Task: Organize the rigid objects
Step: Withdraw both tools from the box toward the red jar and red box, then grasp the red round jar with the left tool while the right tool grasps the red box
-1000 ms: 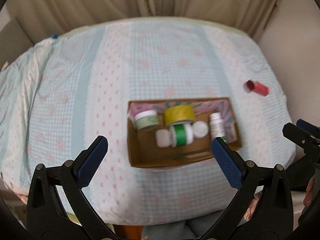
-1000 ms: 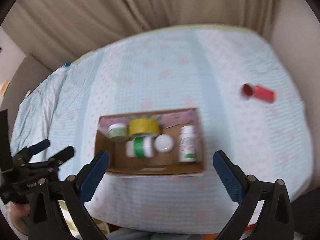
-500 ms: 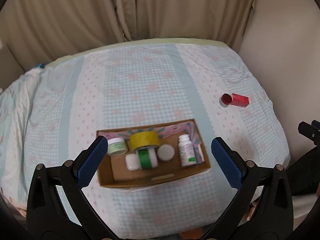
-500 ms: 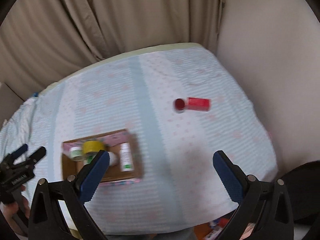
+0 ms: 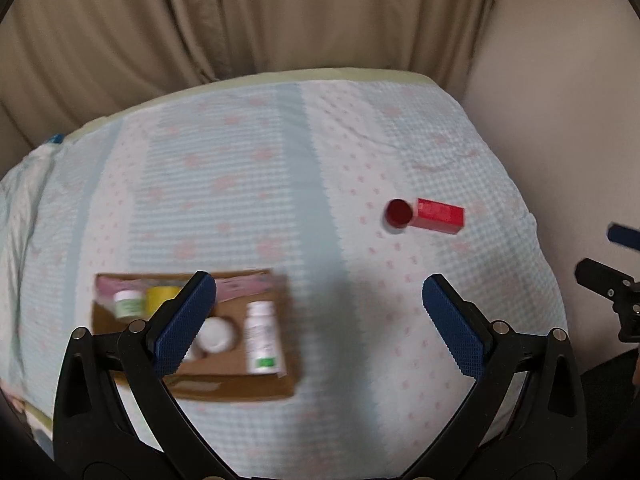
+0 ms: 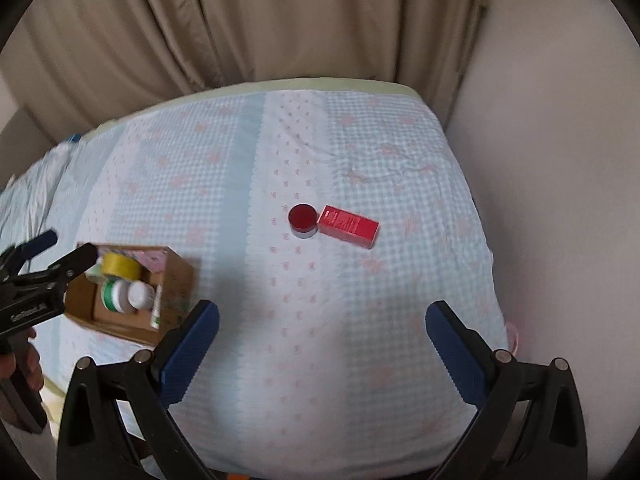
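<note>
A red box (image 6: 349, 226) lies on the bed beside a small round red jar (image 6: 303, 220); both also show in the left wrist view, the red box (image 5: 439, 215) and red jar (image 5: 399, 213) at the far right. A cardboard box (image 5: 240, 380) near the bed's front left holds a yellow tape roll (image 5: 162, 297), a green-lidded jar (image 5: 127, 304), a white bottle (image 5: 261, 336) and a white lid (image 5: 215, 334). My left gripper (image 5: 320, 324) is open above the bed's front. My right gripper (image 6: 322, 350) is open, well short of the red items.
The bed (image 6: 240, 168) has a pale blue and pink patterned cover. Beige curtains (image 6: 240, 20) hang behind it and a plain wall (image 6: 560, 160) stands to the right. The left gripper (image 6: 36, 300), held by a hand, shows over the cardboard box (image 6: 176, 280).
Both views have swung to the right. The red box and jar now sit nearer the middle of the right wrist view, and the cardboard box has slid to the left.
</note>
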